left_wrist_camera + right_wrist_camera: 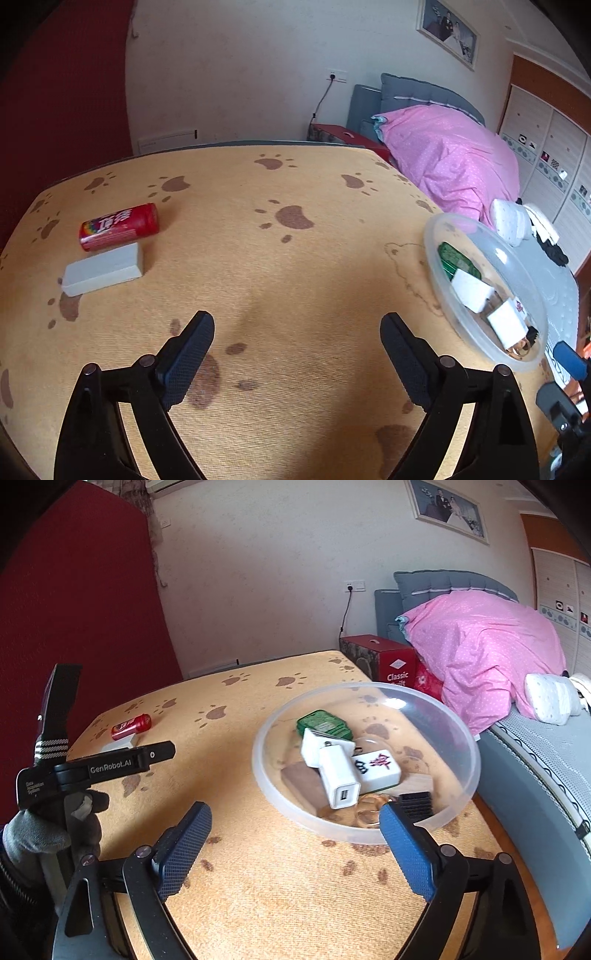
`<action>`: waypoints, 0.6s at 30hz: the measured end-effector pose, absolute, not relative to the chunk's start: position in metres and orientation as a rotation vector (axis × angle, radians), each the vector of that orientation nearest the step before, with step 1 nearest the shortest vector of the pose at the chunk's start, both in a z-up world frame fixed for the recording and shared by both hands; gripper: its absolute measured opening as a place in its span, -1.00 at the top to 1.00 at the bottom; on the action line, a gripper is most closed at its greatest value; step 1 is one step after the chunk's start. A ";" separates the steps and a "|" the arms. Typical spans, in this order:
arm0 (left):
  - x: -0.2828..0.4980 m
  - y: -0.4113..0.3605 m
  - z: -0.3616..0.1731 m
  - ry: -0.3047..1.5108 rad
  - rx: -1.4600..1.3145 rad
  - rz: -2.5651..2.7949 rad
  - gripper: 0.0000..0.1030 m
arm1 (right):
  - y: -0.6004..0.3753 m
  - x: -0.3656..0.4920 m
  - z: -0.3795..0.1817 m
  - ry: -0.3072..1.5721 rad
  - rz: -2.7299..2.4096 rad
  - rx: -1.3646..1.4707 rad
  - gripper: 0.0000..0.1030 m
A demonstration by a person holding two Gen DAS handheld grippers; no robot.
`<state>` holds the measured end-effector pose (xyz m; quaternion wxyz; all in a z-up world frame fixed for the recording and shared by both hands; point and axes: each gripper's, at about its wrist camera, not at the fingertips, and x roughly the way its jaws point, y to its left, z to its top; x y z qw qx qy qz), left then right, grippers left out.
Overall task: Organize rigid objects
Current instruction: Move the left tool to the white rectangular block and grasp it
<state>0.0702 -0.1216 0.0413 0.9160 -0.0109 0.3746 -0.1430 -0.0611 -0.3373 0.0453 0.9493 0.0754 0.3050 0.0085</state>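
A red candy tube (119, 226) lies on its side at the table's far left, with a grey rectangular box (102, 270) just in front of it; both also show small in the right wrist view, the tube (132, 726) and the box (118, 745). A clear plastic bowl (458, 738) holds a white USB charger (338, 777), a mahjong tile (376, 768), a green case (325, 723), a black comb (415, 805) and a brown block. My left gripper (297, 354) is open over bare cloth. My right gripper (295, 843) is open before the bowl's near rim, nothing between its fingers.
The table wears an orange paw-print cloth (295, 258). The bowl (436, 236) sits near the table's right edge. A gloved hand holds the left gripper's body (96, 768) at left. Beyond the table are a bed with a pink quilt (487, 646), a red carton (384, 661) and a red curtain.
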 end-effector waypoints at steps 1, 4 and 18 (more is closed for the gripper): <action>0.072 -0.115 0.041 0.772 -0.028 -0.276 -0.79 | -0.333 -0.060 0.045 0.624 0.029 0.145 -0.86; 0.078 -0.093 0.042 0.772 -0.049 -0.223 -0.79 | -0.322 -0.060 0.045 0.634 0.062 0.131 -0.87; 0.113 0.002 0.033 0.777 -0.234 0.018 -0.89 | -0.290 -0.058 0.037 0.678 0.165 0.107 -0.88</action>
